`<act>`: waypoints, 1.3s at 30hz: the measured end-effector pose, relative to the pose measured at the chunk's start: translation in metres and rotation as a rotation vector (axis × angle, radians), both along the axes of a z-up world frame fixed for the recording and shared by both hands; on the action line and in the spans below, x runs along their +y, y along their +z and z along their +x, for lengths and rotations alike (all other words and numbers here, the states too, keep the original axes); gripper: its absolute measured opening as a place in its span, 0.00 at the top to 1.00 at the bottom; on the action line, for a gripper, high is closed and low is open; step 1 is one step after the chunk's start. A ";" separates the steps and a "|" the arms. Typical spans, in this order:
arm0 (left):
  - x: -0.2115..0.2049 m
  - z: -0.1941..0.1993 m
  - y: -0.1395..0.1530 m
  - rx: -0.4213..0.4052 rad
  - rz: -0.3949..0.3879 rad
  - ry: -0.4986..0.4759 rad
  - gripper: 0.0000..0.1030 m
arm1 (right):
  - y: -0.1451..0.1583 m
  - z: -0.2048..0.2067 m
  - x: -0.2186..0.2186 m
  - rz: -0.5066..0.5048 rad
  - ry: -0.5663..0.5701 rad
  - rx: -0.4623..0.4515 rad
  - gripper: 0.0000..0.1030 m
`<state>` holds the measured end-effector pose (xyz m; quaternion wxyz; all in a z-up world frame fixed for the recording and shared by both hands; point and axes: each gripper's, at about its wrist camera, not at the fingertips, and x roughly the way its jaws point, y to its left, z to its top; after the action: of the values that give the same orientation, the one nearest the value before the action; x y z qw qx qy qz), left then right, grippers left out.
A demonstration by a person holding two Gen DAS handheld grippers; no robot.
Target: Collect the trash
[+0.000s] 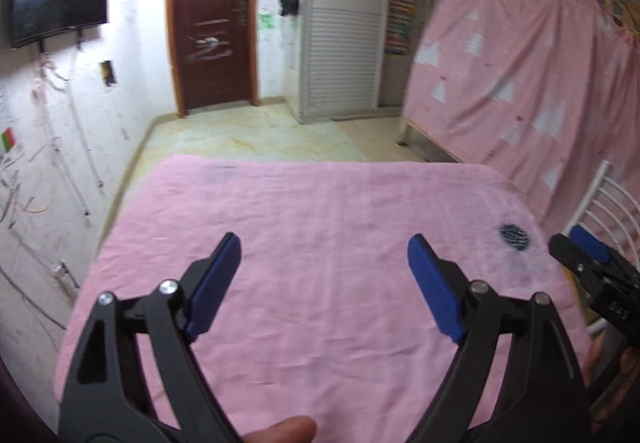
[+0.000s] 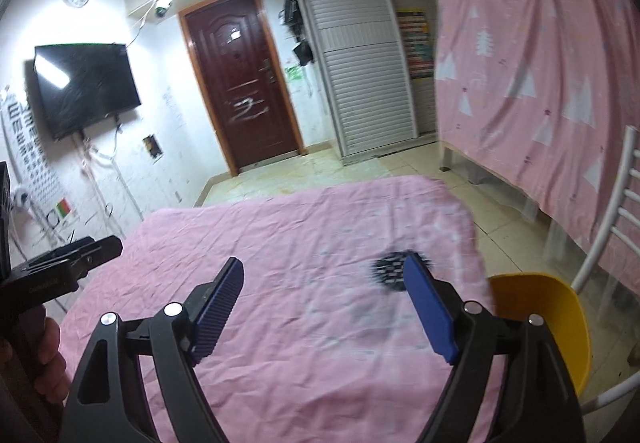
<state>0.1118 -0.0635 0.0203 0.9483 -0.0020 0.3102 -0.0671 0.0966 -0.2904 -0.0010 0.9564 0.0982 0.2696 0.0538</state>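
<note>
- The left gripper (image 1: 324, 243) hangs over the pink cloth (image 1: 320, 263) with its blue pads wide apart and nothing between them.
- The right gripper (image 2: 324, 267) is likewise spread and empty, held above the same cloth.
- The only candidate for trash is a small dark speckled patch (image 2: 390, 271) on the cloth. In the right wrist view it sits at about 1 o'clock, just behind the right-hand pad; in the left wrist view it lies at 2 o'clock, near the cloth's right edge.
- Both views are blurred there, so it may be a crumpled scrap or merely a print or stain on the fabric. Check this before committing to a grasp.
- The right gripper is plainly the nearer one, so it should probably take the patch. It wants turning toward 1 o'clock until the patch sits between the pads.
- Come down steeply and close low, but avoid pinching up a fold of the loose cloth.
- The yellow container (image 2: 560, 323) at 3 o'clock in the right wrist view, beside the cloth's edge, looks like the likely bin, which makes for a short carry.
- The left gripper can press the cloth flat at 9 o'clock, well apart from the patch.
</note>
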 end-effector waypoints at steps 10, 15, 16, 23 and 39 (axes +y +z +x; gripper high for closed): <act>0.052 0.006 -0.010 -0.069 0.049 0.117 0.10 | 0.001 0.017 0.049 -0.092 0.051 -0.016 0.14; 0.065 0.012 -0.012 -0.094 0.073 0.141 0.08 | 0.000 0.028 0.058 -0.126 0.043 -0.020 0.12; 0.067 0.013 -0.013 -0.094 0.072 0.140 0.07 | 0.000 0.030 0.059 -0.132 0.040 -0.021 0.11; 0.077 0.024 -0.021 -0.079 0.054 0.151 0.07 | -0.005 0.040 0.065 -0.162 0.029 -0.027 0.09; 0.083 0.027 -0.027 -0.095 0.040 0.181 0.07 | -0.007 0.040 0.064 -0.157 0.032 -0.054 0.09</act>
<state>0.1390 0.0192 -0.0070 0.9639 -0.0078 0.2649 0.0252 0.1362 -0.2267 -0.0077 0.9671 0.0174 0.2486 0.0504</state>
